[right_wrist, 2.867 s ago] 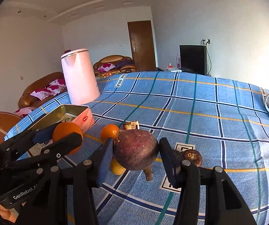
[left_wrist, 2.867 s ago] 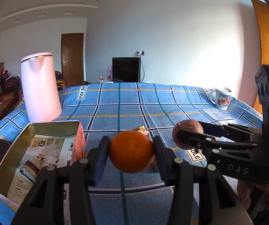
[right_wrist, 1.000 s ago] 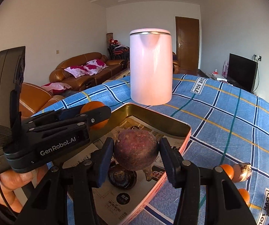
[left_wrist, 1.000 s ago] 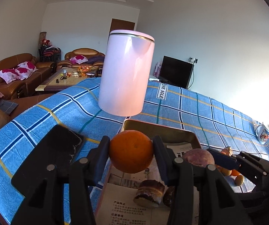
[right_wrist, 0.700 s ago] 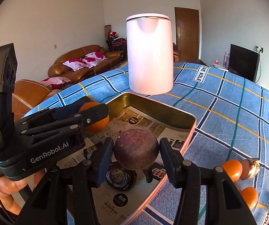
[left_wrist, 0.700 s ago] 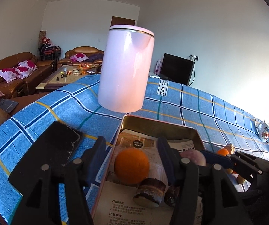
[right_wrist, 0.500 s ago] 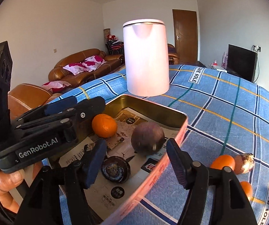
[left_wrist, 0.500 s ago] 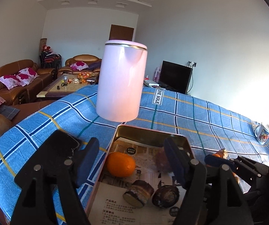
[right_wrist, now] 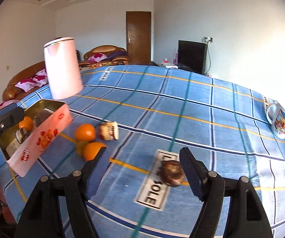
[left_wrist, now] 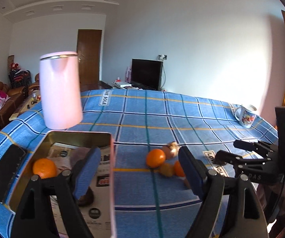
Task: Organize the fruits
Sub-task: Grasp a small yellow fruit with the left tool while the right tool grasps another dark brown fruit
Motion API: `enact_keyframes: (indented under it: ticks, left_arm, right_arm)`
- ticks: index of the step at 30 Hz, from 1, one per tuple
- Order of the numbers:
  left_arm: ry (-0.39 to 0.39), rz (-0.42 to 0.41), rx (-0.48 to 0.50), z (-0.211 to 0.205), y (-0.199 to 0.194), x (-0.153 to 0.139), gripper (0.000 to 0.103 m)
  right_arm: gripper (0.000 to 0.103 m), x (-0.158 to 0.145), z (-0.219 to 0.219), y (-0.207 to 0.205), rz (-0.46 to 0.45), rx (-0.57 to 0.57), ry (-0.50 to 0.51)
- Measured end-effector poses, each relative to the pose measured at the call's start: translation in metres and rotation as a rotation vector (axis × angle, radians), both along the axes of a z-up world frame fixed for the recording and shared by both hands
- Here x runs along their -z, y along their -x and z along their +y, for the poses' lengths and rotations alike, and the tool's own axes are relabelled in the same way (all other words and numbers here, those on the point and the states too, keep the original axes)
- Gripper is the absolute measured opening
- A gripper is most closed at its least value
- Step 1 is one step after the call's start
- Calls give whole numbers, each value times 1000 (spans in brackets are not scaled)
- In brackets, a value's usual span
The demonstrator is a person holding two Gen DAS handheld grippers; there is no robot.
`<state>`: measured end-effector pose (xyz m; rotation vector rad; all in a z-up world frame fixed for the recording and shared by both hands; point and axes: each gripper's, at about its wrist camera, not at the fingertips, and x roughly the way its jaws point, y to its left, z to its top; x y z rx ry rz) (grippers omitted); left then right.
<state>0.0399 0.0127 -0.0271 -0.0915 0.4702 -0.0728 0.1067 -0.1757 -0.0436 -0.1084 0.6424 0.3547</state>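
Note:
The tin box (left_wrist: 79, 134) stands at the left and holds an orange (left_wrist: 44, 167) and dark fruits (right_wrist: 41, 117). My left gripper (left_wrist: 138, 170) hovers over the tin's right wall, its jaws opening and empty. Loose oranges (left_wrist: 155, 157) lie on the cloth just beyond it. My right gripper (right_wrist: 143, 170) is also opening, with nothing gripped. A brown round fruit (right_wrist: 171, 172) lies on the cloth ahead, close to its right finger. Two oranges (right_wrist: 85, 131) and a yellowish fruit (right_wrist: 81, 146) sit beside the tin (right_wrist: 43, 134). The right gripper (left_wrist: 226, 149) shows at the right of the left wrist view.
A pink kettle (left_wrist: 60, 91) stands behind the tin. A dark phone (left_wrist: 5, 170) lies left of it. A printed mug (right_wrist: 280, 122) sits near the far right edge of the blue checked cloth (right_wrist: 182, 103). A red-and-white wrapped item (right_wrist: 108, 131) rests by the oranges.
The left gripper let its orange go and the right its purple fruit, both into the tin. Both jaws widened and both grippers swung right, towards the loose fruits on the cloth.

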Motion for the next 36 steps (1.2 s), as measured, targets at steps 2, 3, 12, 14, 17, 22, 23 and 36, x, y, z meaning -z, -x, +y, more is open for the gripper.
enact_keyframes:
  ticks: [2,3,12,14,17,22,23,36]
  left_arm:
    - [-9,33,38,-17,-6,7,83]
    - [-14,54,55,-25,-10,11,83]
    - [-30,200,157,-64,-32,37,71]
    - [-40,222,176,-69,-36,39,66]
    - [-40,260,198,-75,-43,44,62]
    - [-35,291,212,-77,-47,48,53]
    - [-31,306,217,-77,-49,49,52]
    - [48,341,237,-68,-54,54,27]
  right_arm:
    - [74,4,-16,-7,19,38,0]
    - [74,7,-21,-10,30,52,-3]
    - [74,20,-32,-25,131,55,-32]
    - [74,22,-34,-27,150,57,-38]
    - [74,24,-37,-30,169,63,-55]
    - [62,32,-36,-38,231,55,-53]
    - [57,34,-36,-40,244,53,-54]
    - [40,36,-29,-41,253,20,-33]
